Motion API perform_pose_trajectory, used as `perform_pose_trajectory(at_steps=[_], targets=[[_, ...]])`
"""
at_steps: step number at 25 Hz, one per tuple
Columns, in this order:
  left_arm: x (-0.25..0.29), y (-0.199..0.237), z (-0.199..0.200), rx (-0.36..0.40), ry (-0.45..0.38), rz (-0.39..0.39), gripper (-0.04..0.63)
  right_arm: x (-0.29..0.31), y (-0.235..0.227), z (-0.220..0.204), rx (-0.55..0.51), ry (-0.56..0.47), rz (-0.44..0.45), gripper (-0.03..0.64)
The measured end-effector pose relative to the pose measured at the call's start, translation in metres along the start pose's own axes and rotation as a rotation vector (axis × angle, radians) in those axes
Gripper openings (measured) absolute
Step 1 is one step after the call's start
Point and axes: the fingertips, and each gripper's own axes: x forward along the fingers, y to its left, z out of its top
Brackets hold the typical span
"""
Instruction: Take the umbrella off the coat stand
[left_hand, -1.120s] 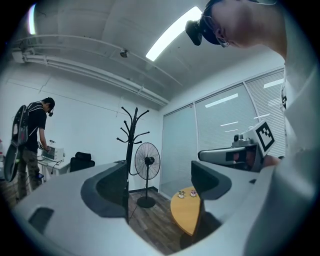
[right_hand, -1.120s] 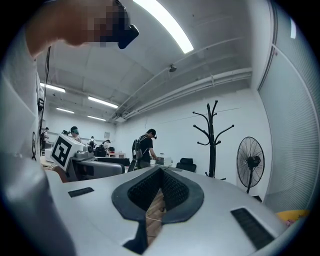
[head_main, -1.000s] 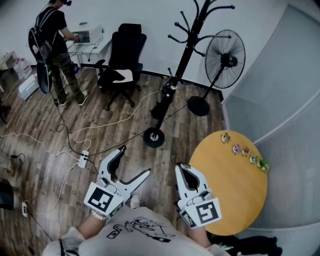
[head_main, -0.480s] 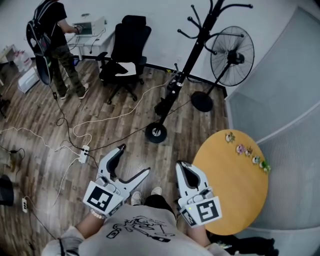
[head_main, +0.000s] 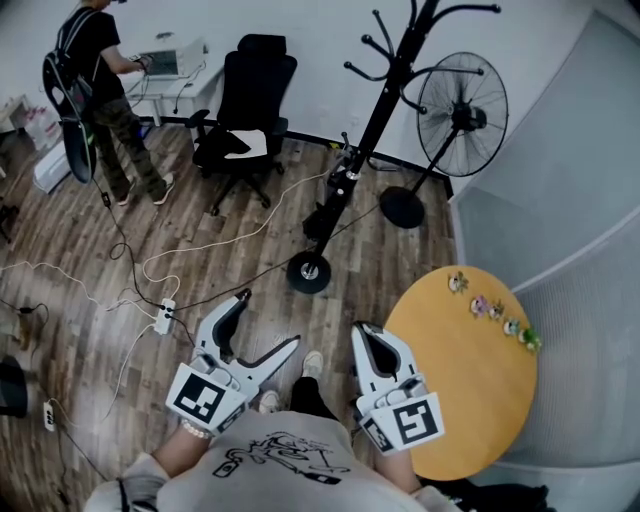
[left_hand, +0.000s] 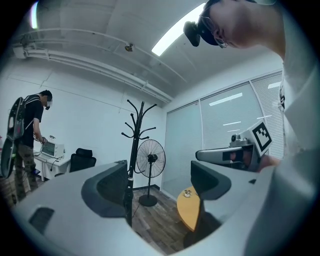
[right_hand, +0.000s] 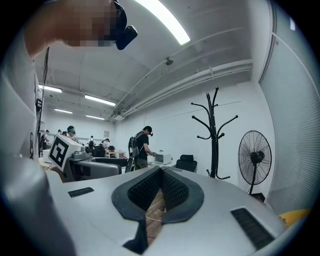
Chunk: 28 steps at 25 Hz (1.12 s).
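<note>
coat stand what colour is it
The coat stand is black all over: pole, hooks and round base. It shows best in the head view.

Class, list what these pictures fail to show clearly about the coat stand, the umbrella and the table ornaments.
- Coat stand: top cut off by head view's upper edge; base hidden behind right gripper in its view.
- Umbrella: dark against the pole, head view; how it hangs is unclear.
- Table ornaments: too small, head view.
</note>
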Motion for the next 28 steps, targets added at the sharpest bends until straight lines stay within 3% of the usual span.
perform_pose_trajectory(at_steps=[28], targets=[[0.183, 0.037, 0.008, 0.017, 0.021, 0.022, 0.393, 0.088, -0.167, 0.011, 0.028, -0.023, 0.026, 0.015]])
